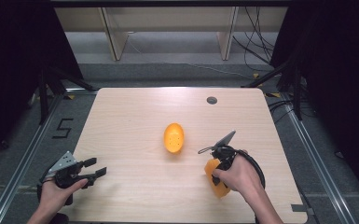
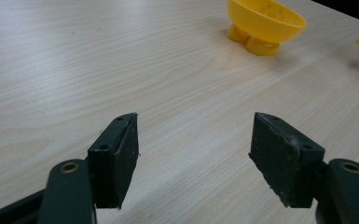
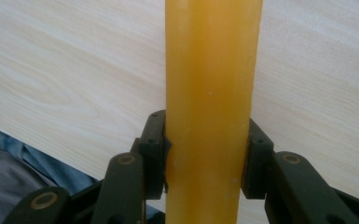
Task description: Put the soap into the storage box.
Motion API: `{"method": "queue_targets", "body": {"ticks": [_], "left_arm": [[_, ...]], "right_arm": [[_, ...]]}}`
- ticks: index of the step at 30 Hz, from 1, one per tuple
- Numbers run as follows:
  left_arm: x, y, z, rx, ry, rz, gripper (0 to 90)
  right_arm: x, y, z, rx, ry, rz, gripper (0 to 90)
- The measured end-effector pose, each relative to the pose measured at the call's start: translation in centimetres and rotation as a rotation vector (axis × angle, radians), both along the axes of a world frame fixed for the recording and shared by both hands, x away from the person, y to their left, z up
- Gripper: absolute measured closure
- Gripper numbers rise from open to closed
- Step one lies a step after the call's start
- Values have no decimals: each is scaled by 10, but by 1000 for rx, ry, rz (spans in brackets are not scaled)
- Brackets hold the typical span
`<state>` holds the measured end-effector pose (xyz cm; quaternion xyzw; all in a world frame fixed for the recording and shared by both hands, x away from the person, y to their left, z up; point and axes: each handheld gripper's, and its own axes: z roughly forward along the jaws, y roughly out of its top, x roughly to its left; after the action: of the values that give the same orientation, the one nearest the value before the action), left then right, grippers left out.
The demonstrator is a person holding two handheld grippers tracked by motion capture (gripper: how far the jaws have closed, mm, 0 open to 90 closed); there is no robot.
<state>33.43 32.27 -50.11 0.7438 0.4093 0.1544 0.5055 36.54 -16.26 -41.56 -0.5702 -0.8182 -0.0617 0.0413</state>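
High view: a pale wooden worktop is seen from above, with a small dark round fitting set into it near the far edge. An orange oval bowl lies at the middle of the worktop; in the left gripper view it is seen standing on two short feet, open side up. Well apart from it, near the front right, an orange piece is held by the right hand-held gripper, partly hidden under the hand. In the right gripper view both jaws are pressed against the sides of this piece. At the front left edge, the left hand-held gripper is held with its jaws spread wide and nothing between them.
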Motion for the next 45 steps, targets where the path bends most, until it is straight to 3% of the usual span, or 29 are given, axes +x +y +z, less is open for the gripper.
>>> {"method": "queue_targets", "body": {"ticks": [2, 4, 8, 18, 19, 21, 22, 23, 25, 27, 28, 30, 31, 32, 33, 34, 35, 36, 44, 45], "left_arm": [[0, 0, 0, -1, -2, -4, 319], [0, 0, 0, 0, -3, -4, 319], [0, 0, 0, -1, -2, -1, 319], [0, 0, 0, 1, -6, 0, 319], [0, 0, 0, 1, -7, 0, 319], [0, 0, 0, -8, -2, 6, 319], [0, 0, 0, -6, -4, 7, 319], [-1, -1, 1, -4, -4, 10, 319], [-1, -1, 1, -1, -6, 11, 319], [-1, 0, 1, 7, -14, 5, 319], [-1, -1, 1, 1, -10, 10, 319], [-1, -1, 2, 2, -13, 12, 319], [-1, 0, 2, 12, -22, 5, 319], [-1, 0, 2, 15, -22, 5, 319], [-1, 0, 2, 14, -24, 0, 319], [-1, -1, 2, 16, -25, 1, 319], [-1, -1, 2, 18, -26, 2, 319], [-1, -1, 3, 27, -24, 3, 319], [-2, -2, 3, 26, -21, 15, 319], [-2, -2, 3, 26, -20, 15, 319]], "right_arm": [[1, 3, 2, 9, 6, -8, 616], [2, 4, 2, 13, -18, -16, 616], [7, 9, 5, 26, 12, -45, 616], [15, 16, 12, 31, 3, -68, 616], [17, 20, 14, 42, -2, -104, 616], [20, 21, 16, 41, 7, -96, 617], [22, 20, 15, 45, -23, -66, 616], [23, 23, 18, 49, 9, -97, 616], [29, 28, 20, 31, -16, -94, 616], [31, 30, 22, 32, -8, -110, 616], [33, 31, 23, 45, -33, -72, 616], [37, 40, 28, 51, -14, -142, 616], [38, 42, 29, 45, -43, -133, 616], [41, 46, 32, 55, -34, -149, 616], [44, 47, 34, 51, -31, -126, 616], [47, 50, 34, 44, -37, -141, 616], [50, 50, 35, 48, -67, -93, 616], [51, 55, 38, 54, -31, -135, 616], [69, 73, 45, 58, -44, -149, 616], [71, 73, 45, 64, -56, -126, 616]]}}
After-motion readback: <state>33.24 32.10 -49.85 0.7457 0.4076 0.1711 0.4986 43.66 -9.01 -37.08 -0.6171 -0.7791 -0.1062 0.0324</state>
